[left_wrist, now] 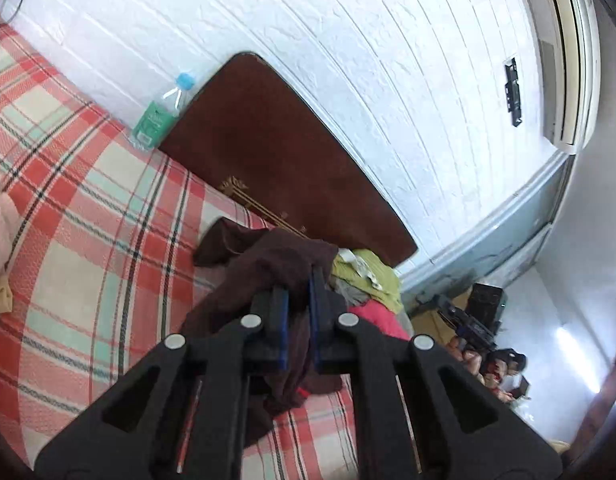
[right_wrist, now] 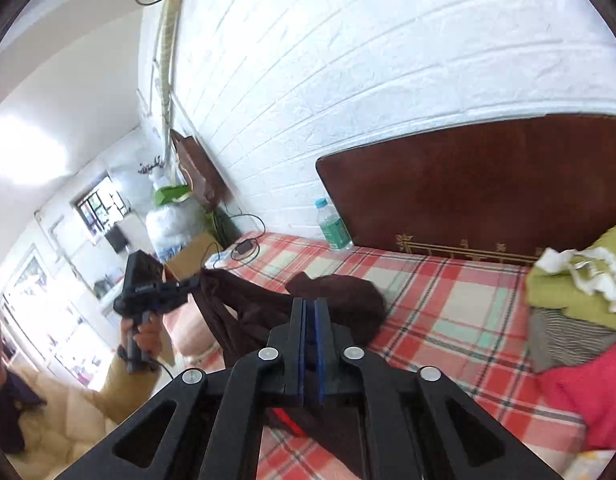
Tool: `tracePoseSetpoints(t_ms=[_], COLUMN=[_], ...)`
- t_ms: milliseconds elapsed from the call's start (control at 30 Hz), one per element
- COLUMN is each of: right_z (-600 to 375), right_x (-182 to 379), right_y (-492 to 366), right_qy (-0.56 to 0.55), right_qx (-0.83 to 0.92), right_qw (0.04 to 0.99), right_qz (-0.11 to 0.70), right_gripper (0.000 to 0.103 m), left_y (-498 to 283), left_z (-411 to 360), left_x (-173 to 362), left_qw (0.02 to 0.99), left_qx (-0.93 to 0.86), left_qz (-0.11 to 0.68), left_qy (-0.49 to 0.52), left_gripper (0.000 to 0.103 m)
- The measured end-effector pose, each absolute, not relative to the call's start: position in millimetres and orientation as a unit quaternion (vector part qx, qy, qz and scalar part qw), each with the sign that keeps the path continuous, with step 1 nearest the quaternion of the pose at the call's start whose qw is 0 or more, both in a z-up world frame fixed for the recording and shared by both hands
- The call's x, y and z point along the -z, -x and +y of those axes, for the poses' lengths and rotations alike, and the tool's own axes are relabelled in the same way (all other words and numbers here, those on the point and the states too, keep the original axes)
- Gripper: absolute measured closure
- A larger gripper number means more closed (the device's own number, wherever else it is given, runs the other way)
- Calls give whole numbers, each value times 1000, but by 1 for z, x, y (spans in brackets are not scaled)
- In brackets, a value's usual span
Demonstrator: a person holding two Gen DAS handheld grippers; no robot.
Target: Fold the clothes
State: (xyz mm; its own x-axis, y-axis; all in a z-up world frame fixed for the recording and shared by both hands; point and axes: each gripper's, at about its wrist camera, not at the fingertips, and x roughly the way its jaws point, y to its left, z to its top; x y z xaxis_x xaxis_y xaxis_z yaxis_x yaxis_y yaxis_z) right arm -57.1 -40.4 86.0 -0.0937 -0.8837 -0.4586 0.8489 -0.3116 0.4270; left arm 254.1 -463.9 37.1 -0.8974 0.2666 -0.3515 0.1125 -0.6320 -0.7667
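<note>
A dark brown garment (left_wrist: pixel 268 272) is lifted above the plaid bed sheet (left_wrist: pixel 68 200). My left gripper (left_wrist: pixel 298 280) is shut on its bunched cloth, which hangs down between the jaws. In the right wrist view the same brown garment (right_wrist: pixel 347 300) stretches from my right gripper (right_wrist: pixel 309 304), whose jaws are closed on its edge, to the left gripper (right_wrist: pixel 196 280), held up at the left by a hand. Part of the garment rests on the sheet (right_wrist: pixel 447 300).
A pile of clothes, green (right_wrist: pixel 579 280), striped grey (right_wrist: pixel 559 340) and red (right_wrist: pixel 587 396), lies by the dark wooden headboard (right_wrist: pixel 487 192). A water bottle (right_wrist: pixel 333 226) stands against the white brick wall (right_wrist: pixel 347 80). A charger and cable (right_wrist: pixel 244 246) lie at the bed's far corner.
</note>
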Motion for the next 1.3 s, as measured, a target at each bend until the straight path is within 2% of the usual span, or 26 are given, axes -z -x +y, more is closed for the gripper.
tracePoseSetpoints(t_ms=[33,67,100,133,167,300,367,400,433,500,533,567,733,833,1000,1100,1133,1167,1233,1300], right_z=[-44,-52,-68,-84,-103,-195,-227,-240,-251,-263,-264,-264,-220,-172,-104,-93,-94,-93,-100,-115], right_x=[-81,-74,-61,-48,-35,23,49,60,70,79,81,81,52,19,-19,-11,-6,-3,-1,5], right_y=[55,52,47,42,37,22,17,15,14,17,17,18,18,21,16,14,14,14,12,8], right_qy=[-338,-345,-354,-363,-370,-384,-387,-387,-390,-407,-418,-426,-434,-424,-407,-418,-416,-413,-394,-371], right_qx=[748,751,745,738,732,693,676,668,660,640,625,614,611,623,657,653,655,661,680,695], right_qw=[571,562,564,566,568,582,586,588,590,602,614,623,641,650,635,631,631,627,618,615], right_qz=[-3,18,35,52,72,184,225,242,254,250,240,232,163,94,27,17,11,5,17,40], right_gripper=[82,60,47,27,22,22,22,22,22,39,70,93,100,100,100,93,78,49,17,17], left_y=[-256,-257,-258,-259,-261,-270,-275,-279,-284,-293,-292,-289,-220,-176,-149,-148,-149,-150,-151,-152], left_z=[-466,-468,-470,-472,-477,-483,-475,-471,-467,-460,-458,-456,-457,-460,-467,-462,-459,-457,-450,-445], left_x=[-30,-21,-13,-5,7,36,27,14,-1,-31,-41,-50,-14,35,89,97,98,98,101,103], left_qw=[31,15,-1,-18,-45,-124,-140,-132,-122,-100,-97,-95,-64,-58,-29,-24,-28,-33,-38,-41], left_qx=[-875,-874,-872,-871,-864,-846,-859,-875,-891,-920,-928,-934,-915,-889,-854,-852,-853,-854,-853,-853], left_qz=[-425,-422,-419,-416,-417,-392,-346,-326,-307,-268,-249,-231,-185,-163,-203,-205,-200,-194,-178,-162], left_qy=[231,241,251,261,277,340,350,333,312,269,261,257,352,425,479,481,481,482,489,495], left_gripper=[93,93,93,93,93,85,68,47,31,22,20,19,18,18,18,19,19,21,36,42])
